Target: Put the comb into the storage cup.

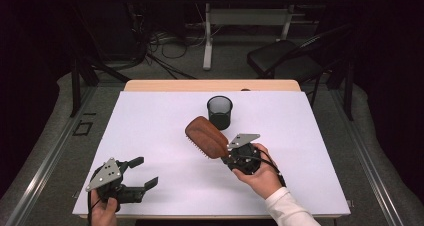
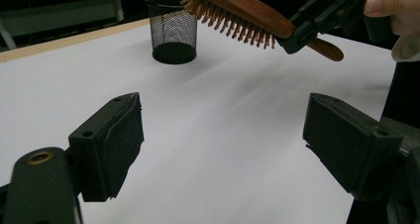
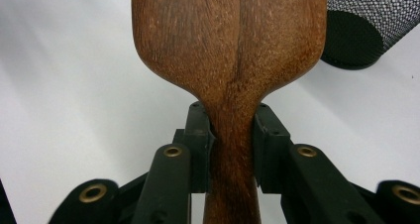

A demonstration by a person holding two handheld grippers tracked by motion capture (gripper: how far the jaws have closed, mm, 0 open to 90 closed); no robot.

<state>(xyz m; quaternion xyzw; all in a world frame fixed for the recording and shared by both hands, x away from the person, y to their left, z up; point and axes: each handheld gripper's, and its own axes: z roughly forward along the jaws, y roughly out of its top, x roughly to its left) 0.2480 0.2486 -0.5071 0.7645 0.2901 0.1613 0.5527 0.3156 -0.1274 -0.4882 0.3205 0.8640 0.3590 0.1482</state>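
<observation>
The right claw (image 1: pixel 226 153) was clamped on the neck of a wooden hairbrush (image 1: pixel 206 136), its two black jaws pressing the handle from either side just below where the paddle head widened, as the right gripper view showed (image 3: pixel 233 149). The hairbrush was lifted clear of the white bench (image 1: pixel 150 131), its head tilted up and pointing toward the black mesh cup (image 1: pixel 220 112), with the bristles facing down. In the high view the brush head lay just short of the mesh cup, on the side nearer the person, close to it but apart. In the left gripper view the bristles (image 2: pixel 225 18) hung above the bench surface beside the cup (image 2: pixel 172 28), and the end of the handle stuck out past the clamping jaws.

The left claw (image 1: pixel 142 172) rested low, well away from the mesh cup toward the near left corner of the bench, its jaws spread wide with nothing between them (image 2: pixel 223 144).
</observation>
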